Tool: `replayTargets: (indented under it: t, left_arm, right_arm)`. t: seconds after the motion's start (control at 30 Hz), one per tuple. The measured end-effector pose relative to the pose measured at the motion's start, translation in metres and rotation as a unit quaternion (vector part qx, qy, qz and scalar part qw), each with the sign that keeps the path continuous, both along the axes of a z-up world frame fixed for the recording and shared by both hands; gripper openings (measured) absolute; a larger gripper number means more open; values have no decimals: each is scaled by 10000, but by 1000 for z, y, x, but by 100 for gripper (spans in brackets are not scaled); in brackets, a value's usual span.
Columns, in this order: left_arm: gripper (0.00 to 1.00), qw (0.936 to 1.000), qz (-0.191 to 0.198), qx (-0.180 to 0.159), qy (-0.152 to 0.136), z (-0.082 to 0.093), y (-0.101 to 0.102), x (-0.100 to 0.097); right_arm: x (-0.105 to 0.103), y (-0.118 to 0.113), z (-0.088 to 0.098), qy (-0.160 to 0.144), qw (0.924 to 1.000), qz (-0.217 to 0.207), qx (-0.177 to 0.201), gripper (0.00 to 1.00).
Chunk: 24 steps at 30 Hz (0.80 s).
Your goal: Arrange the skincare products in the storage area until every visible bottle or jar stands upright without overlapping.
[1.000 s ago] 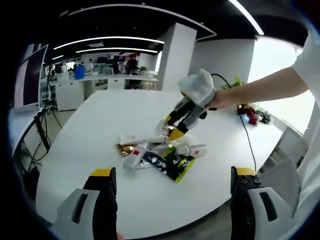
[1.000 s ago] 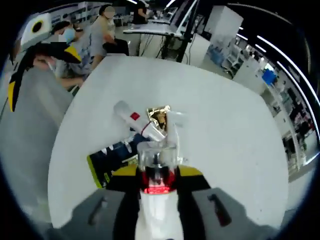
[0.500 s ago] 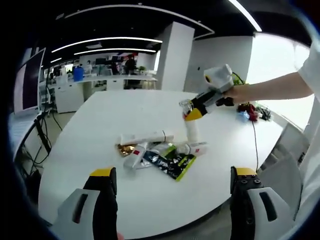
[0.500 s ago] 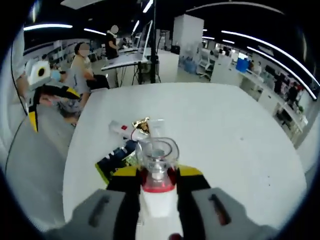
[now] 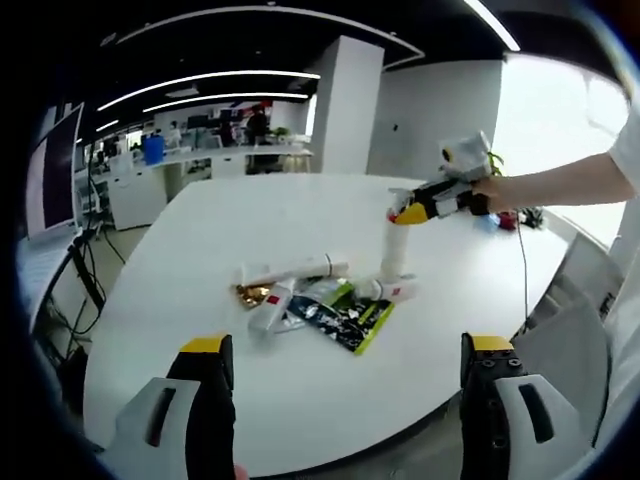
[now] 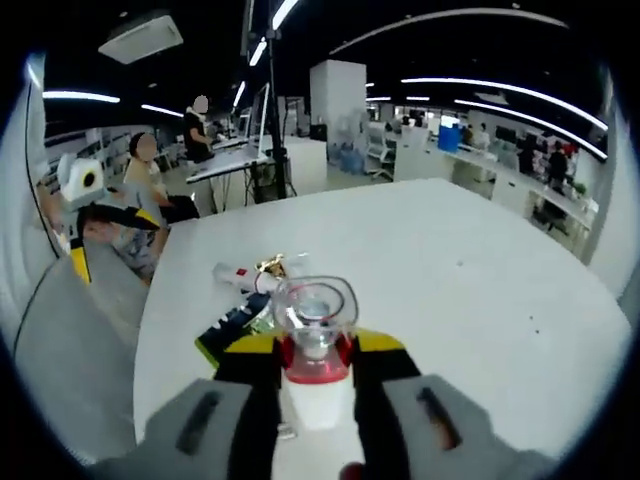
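Several skincare products lie flat in a heap [image 5: 310,298] mid-table: a long white tube [image 5: 295,271], a gold packet [image 5: 250,294], a dark sachet with a lime edge [image 5: 345,318] and a small red-marked tube [image 5: 393,291]. My right gripper [image 5: 412,212] reaches in from the right, shut on a white bottle [image 5: 393,252] held upright just right of the heap, its base at or near the tabletop. In the right gripper view that bottle [image 6: 316,330] shows a clear cap and red band between the shut jaws of my right gripper [image 6: 316,352], with the heap [image 6: 250,290] beyond. My left gripper [image 5: 348,345] hangs open before the table's near edge, holding nothing.
The round white table [image 5: 200,240] has bare room left of and behind the heap. A cable and small coloured items [image 5: 505,218] lie at its far right. My left gripper [image 6: 85,215] appears at the left of the right gripper view. People sit at desks [image 6: 165,170] behind.
My right gripper lifted the white bottle off the heap, turned it from tilted to upright and carried it right, lowering it beside the heap. The left gripper stayed put.
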State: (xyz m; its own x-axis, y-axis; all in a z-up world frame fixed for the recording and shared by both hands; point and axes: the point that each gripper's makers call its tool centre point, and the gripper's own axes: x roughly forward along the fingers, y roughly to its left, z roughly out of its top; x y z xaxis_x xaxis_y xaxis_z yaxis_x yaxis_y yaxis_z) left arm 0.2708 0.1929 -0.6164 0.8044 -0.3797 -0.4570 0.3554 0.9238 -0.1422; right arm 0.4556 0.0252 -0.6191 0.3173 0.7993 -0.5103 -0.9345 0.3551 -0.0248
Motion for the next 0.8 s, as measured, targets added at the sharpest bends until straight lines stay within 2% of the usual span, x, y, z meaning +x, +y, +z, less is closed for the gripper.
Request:
replayTargets:
  t: [0.43,0.57,0.8]
  left_arm:
    - [92,9999,20,150,-7,-1,2,0]
    - [92,9998,-4,180,1,-2,1,0]
    - [92,9999,-3,163,-12,-1,1,-1]
  right_arm:
    - [-9,-15,2,8,9998,-11,206,27]
    - [-11,-20,1,69,9998,101,128,27]
    - [-12,-25,0,-9,9986,424,-326,27]
